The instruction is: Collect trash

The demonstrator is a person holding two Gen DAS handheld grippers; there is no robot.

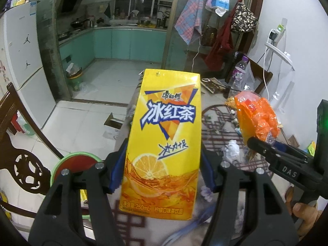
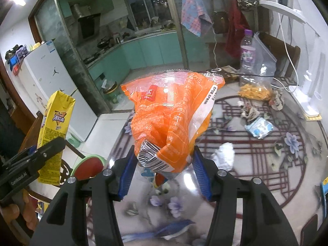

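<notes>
Left gripper [image 1: 162,164]: pinching a yellow iced-tea carton [image 1: 164,143] by its two side faces, blue pads pressed against it; the carton stands upright, printed front toward the camera, lifted above the table's near-left edge

Right gripper [image 2: 164,168]: clamped on the crumpled lower end of an orange snack bag [image 2: 172,119], barcode side down near the pads; the bag fans open above the jaws, held over the near part of the table

Table [image 2: 266,164]: round, covered with a patterned cloth of red lattice and pale flowers

Trash on the table: a crumpled white tissue [image 2: 223,155] just right of the right gripper; a blue-and-white wrapper [image 2: 259,127] toward the middle; a small brownish scrap heap [image 2: 249,112] just behind it

Far edge of the table: a clear plastic bottle with purple label [image 2: 247,55] upright, beside a clear bag holding yellow snack pieces [image 2: 256,92]

Off the table's left edge: a green-rimmed red round thing [image 2: 90,164] low down, next to a dark wooden chair [image 1: 18,143]

Background floor: a green bin [image 1: 74,78] by the kitchen doorway
</notes>
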